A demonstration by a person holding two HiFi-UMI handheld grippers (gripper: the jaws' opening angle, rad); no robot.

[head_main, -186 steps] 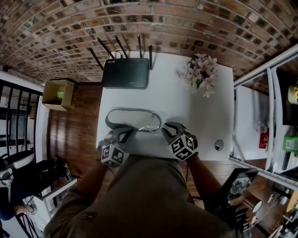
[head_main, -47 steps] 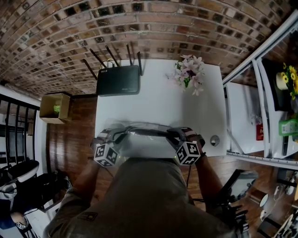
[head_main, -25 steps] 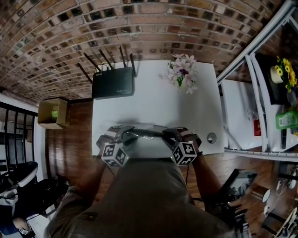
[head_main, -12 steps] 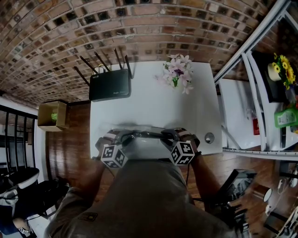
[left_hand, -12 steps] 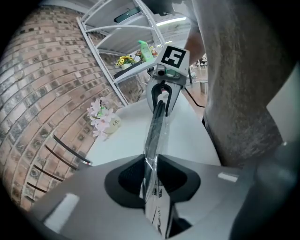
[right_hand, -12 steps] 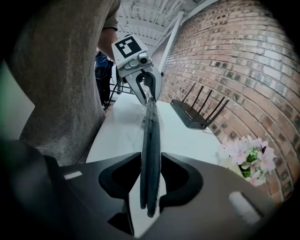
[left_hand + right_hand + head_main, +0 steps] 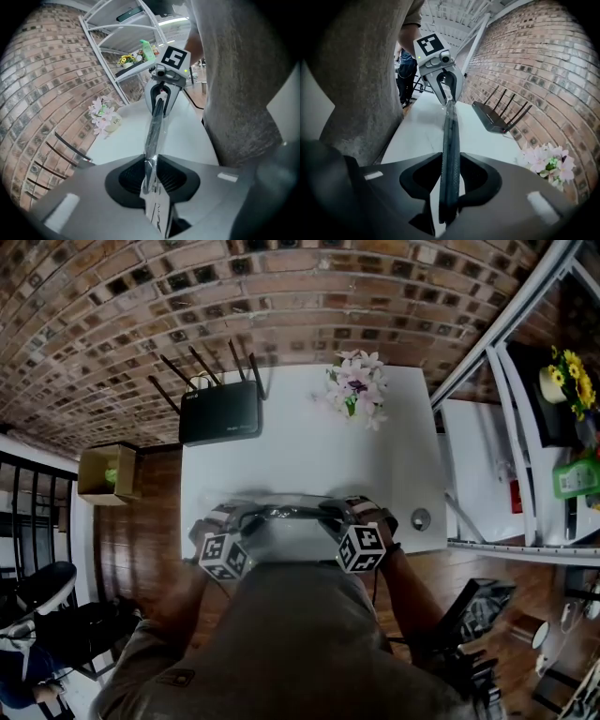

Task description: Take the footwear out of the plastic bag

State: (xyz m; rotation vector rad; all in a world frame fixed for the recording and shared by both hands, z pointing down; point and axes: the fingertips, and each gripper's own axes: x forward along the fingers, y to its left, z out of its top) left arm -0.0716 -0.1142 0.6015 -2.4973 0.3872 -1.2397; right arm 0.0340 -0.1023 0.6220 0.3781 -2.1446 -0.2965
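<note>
A flat dark mesh piece of footwear (image 7: pixel 450 140) in a clear plastic bag (image 7: pixel 286 512) is held on edge, stretched between both grippers over the near edge of the white table (image 7: pixel 309 456). My left gripper (image 7: pixel 152 180) is closing its jaws, and the pads press on the bag's end with its white label (image 7: pixel 157 206). My right gripper (image 7: pixel 449 187) is shut on the other end of the footwear through the bag. In the head view the left gripper (image 7: pixel 246 515) and the right gripper (image 7: pixel 330 510) face each other close to my body.
A black router (image 7: pixel 221 412) with antennas stands at the table's far left. A pot of pink flowers (image 7: pixel 354 385) is at the far right, and a small round grey disc (image 7: pixel 421 518) lies near the right edge. White shelving (image 7: pixel 562 427) stands to the right, with a cardboard box (image 7: pixel 105 472) on the floor to the left.
The footwear lay flat on the table at first; now it hangs on edge between the grippers. Over the last second both grippers drew slightly nearer my body.
</note>
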